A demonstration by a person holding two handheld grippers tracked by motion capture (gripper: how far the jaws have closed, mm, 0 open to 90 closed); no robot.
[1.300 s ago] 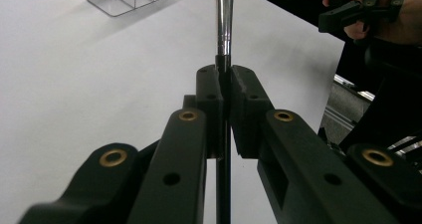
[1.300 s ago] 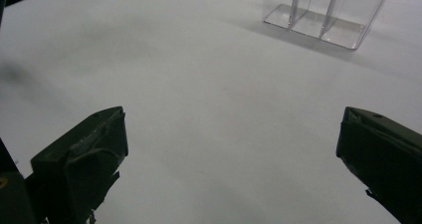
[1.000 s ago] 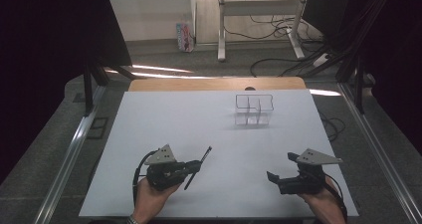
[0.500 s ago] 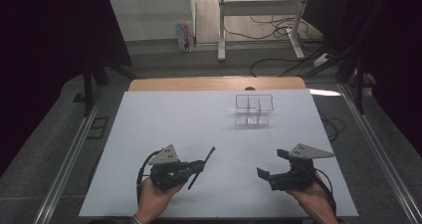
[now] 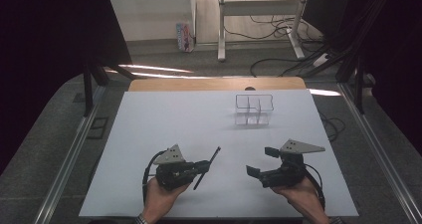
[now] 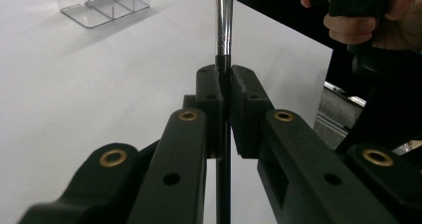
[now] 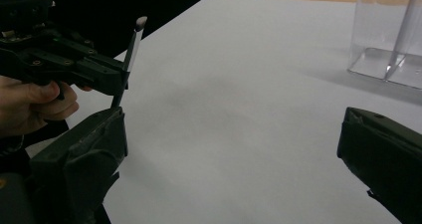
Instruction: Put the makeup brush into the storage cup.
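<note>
1. Clamping a thin rod (image 6: 222, 15), the left gripper (image 5: 203, 167) has its jaws pressed fully together on the dark lower shaft, the rod sticking out past the pads on both sides.
2. Its metal upper part looks smooth and stiff; it seems light and could slip or swing, so a hold near the middle suits it best.
3. The right gripper (image 5: 260, 162) stands wide open with nothing between its jaws, just right of the rod above the white table (image 5: 164, 119).
4. A clear bin (image 5: 254, 109), divided into compartments, stands well apart at the far side.
</note>
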